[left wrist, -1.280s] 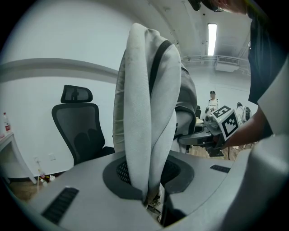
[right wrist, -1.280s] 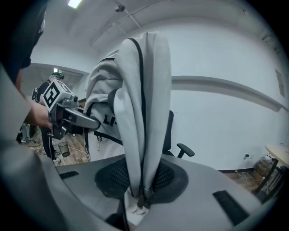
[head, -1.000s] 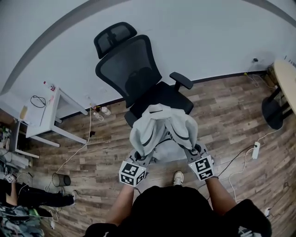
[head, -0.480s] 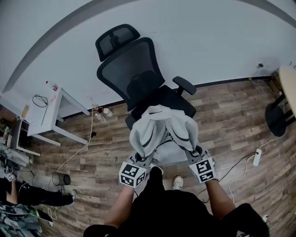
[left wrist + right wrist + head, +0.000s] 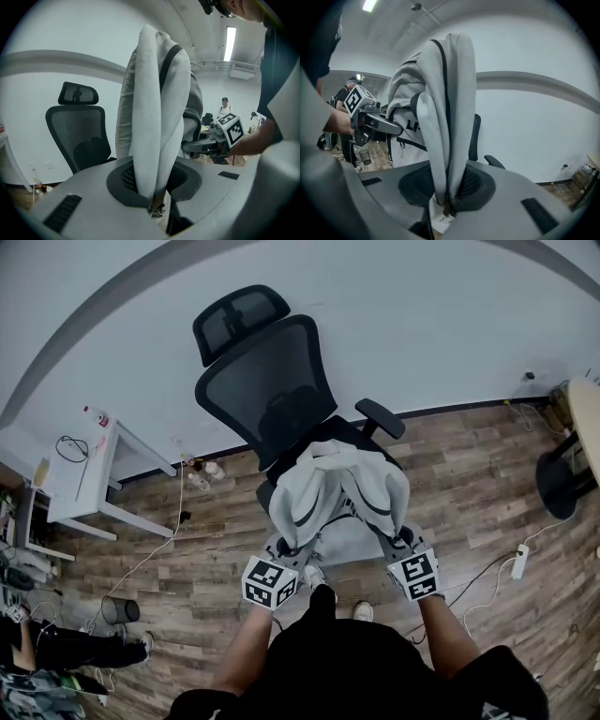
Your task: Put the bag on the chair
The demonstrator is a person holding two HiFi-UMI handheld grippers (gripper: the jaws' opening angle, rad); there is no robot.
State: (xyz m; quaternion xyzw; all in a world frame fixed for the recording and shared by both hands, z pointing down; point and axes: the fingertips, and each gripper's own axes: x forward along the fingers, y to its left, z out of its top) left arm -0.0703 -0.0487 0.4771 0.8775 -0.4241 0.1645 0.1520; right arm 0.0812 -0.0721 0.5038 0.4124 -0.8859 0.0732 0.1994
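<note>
The grey bag (image 5: 339, 486) is held up by both tools. One fold of its fabric is clamped in the closed left tool (image 5: 287, 546) at its near left, and another in the closed right tool (image 5: 397, 538) at its near right. The bag is seen over the near part of the seat of the black mesh chair (image 5: 270, 381); contact with the seat cannot be told. A small bin (image 5: 119, 609) stands on the wooden floor (image 5: 469, 465) well to the left, and its contents cannot be made out.
</note>
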